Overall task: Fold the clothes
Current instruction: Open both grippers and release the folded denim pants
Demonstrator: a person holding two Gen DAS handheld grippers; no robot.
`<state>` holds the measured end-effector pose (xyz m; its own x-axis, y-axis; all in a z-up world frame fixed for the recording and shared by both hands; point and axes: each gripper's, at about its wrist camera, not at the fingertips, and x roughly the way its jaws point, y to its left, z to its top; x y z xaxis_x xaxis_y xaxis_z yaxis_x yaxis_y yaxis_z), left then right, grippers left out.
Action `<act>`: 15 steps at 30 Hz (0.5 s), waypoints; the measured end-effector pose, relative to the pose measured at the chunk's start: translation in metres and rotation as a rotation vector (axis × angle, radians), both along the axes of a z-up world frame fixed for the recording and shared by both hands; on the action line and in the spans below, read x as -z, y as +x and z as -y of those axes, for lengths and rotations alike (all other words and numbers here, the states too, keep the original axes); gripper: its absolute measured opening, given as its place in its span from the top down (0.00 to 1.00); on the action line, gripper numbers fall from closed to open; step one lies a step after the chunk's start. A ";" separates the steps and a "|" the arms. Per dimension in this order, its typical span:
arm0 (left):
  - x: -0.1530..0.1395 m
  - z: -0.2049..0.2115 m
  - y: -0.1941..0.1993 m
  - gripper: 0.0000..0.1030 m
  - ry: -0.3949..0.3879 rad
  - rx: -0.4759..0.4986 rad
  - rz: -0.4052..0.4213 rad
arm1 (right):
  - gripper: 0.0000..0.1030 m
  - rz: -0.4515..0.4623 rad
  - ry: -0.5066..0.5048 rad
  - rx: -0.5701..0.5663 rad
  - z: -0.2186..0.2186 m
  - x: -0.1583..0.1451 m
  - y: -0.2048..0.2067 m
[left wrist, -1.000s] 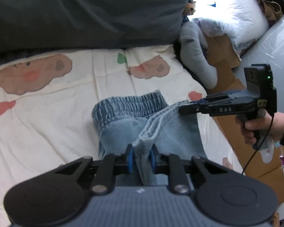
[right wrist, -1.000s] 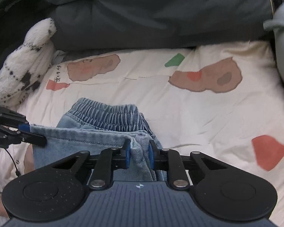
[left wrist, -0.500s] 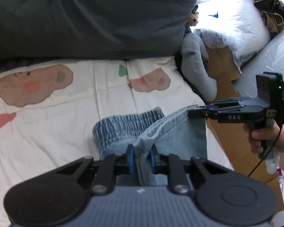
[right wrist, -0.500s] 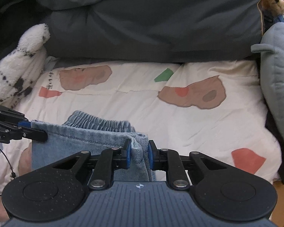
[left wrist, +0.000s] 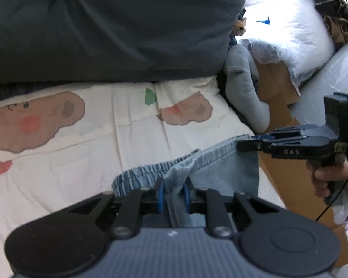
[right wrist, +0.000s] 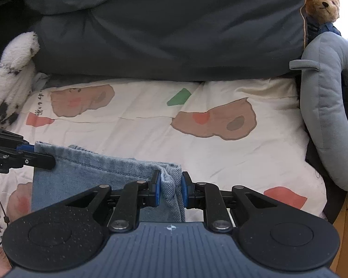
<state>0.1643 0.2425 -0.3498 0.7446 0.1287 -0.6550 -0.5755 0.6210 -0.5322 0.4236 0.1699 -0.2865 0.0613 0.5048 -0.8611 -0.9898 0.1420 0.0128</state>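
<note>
Both claws pinch one hem edge of the denim shorts, left gripper at 6 o'clock, right gripper toward 3, stretching it taut above the patterned sheet; the waistband probably lies on the sheet, likely so the hem can carry across

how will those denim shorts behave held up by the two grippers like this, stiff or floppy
Probably floppy: the denim shorts hang in a limp sheet below the edge pinched by the left gripper and the right gripper. That edge dips between the grips, so it may droop further if they close in. The fabric bunches thickly between the pads, so slipping looks unlikely.
</note>
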 end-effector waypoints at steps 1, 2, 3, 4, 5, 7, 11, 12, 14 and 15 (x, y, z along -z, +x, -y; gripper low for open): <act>0.001 -0.001 0.001 0.83 0.001 -0.001 -0.001 | 0.83 0.003 0.000 0.005 -0.001 0.002 0.000; 0.002 -0.003 0.002 0.83 0.002 -0.002 -0.003 | 0.83 0.006 0.000 0.010 -0.003 0.004 0.000; 0.004 -0.004 0.002 0.83 0.004 -0.004 -0.005 | 0.83 0.009 -0.001 0.014 -0.004 0.005 -0.001; 0.008 -0.005 0.003 0.83 0.003 -0.006 -0.013 | 0.83 0.012 -0.001 0.019 -0.006 0.007 -0.001; 0.012 -0.006 0.004 0.83 0.002 -0.007 -0.024 | 0.83 0.011 -0.004 0.025 -0.007 0.010 -0.001; 0.021 -0.009 0.005 0.82 -0.017 -0.011 -0.040 | 0.82 0.008 -0.016 0.041 -0.010 0.017 -0.001; 0.018 -0.012 0.000 0.73 -0.019 -0.024 -0.036 | 0.78 0.040 -0.025 0.101 -0.014 0.023 -0.004; 0.017 -0.013 -0.001 0.73 -0.018 -0.027 -0.034 | 0.76 0.050 -0.021 0.116 -0.013 0.022 -0.004; 0.011 -0.011 -0.004 0.68 0.010 -0.028 -0.040 | 0.62 0.042 0.002 0.124 -0.008 0.016 -0.004; 0.008 -0.010 -0.007 0.68 0.018 -0.027 -0.037 | 0.60 0.038 0.008 0.128 -0.005 0.014 -0.003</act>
<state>0.1575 0.2526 -0.3578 0.7161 0.1600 -0.6795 -0.6111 0.6141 -0.4994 0.4201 0.1752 -0.3001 0.1584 0.4972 -0.8530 -0.9634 0.2671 -0.0232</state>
